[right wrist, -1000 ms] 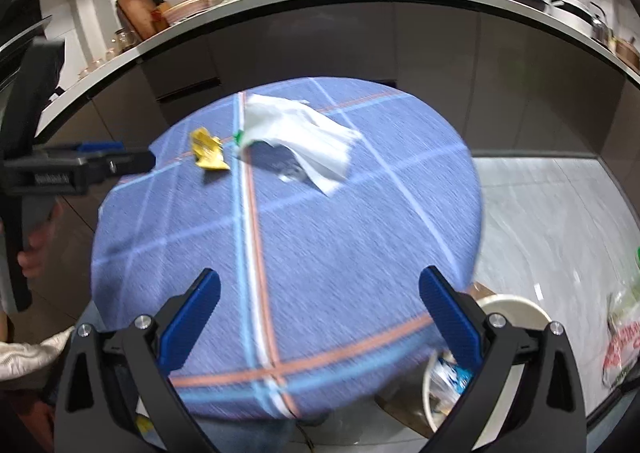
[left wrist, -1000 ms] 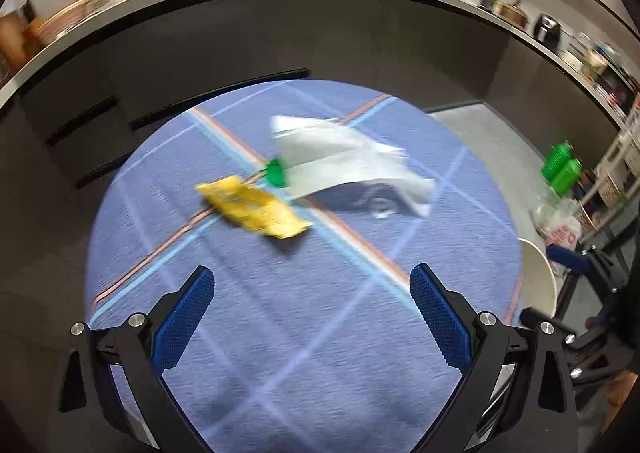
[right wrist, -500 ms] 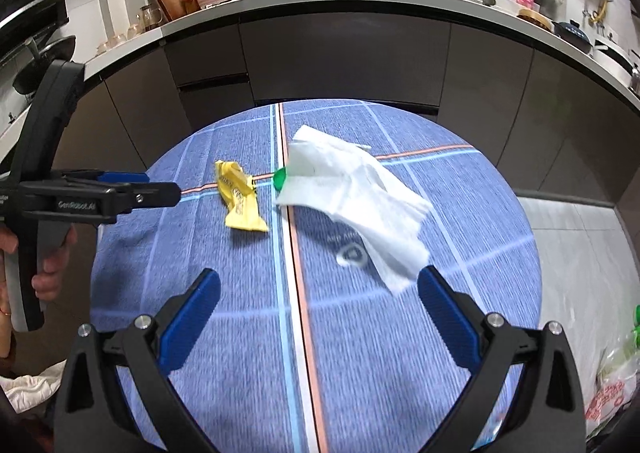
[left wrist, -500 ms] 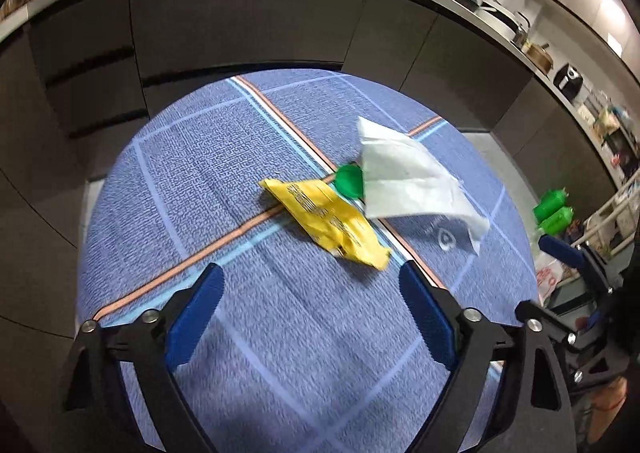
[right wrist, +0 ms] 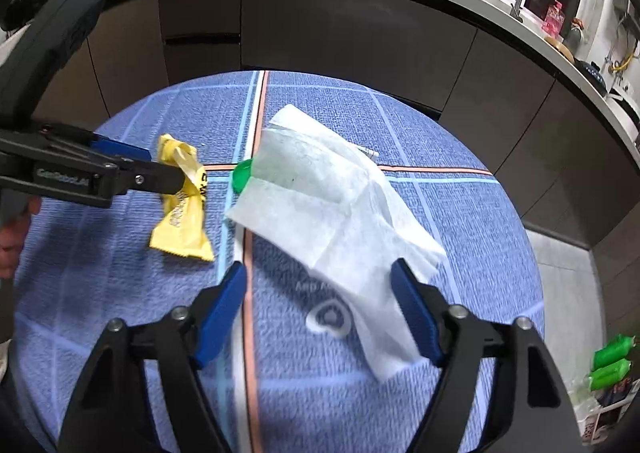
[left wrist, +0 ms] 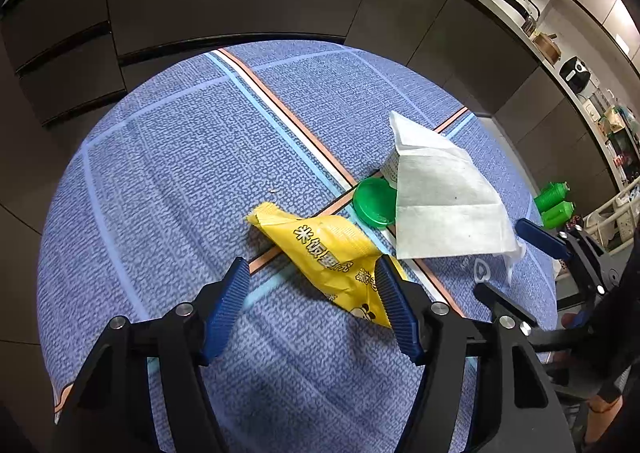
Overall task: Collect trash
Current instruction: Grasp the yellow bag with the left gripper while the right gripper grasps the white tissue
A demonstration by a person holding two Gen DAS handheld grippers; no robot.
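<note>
Left gripper point(left wrist: 310, 293) closing, jaws not yet pinching the yellow wrapper point(left wrist: 324, 249) lying between them. Right gripper point(right wrist: 318, 301) closing around the white tissue's point(right wrist: 340, 213) near corner, positioned for simultaneous pickup.

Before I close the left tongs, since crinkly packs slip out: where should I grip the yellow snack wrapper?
Grip the yellow snack wrapper across its puffed middle, coming from above. It lies flat and slantwise on the tablecloth, its near end by the closing left tongs, so pinch its long sides, clear of the green cap.
</note>
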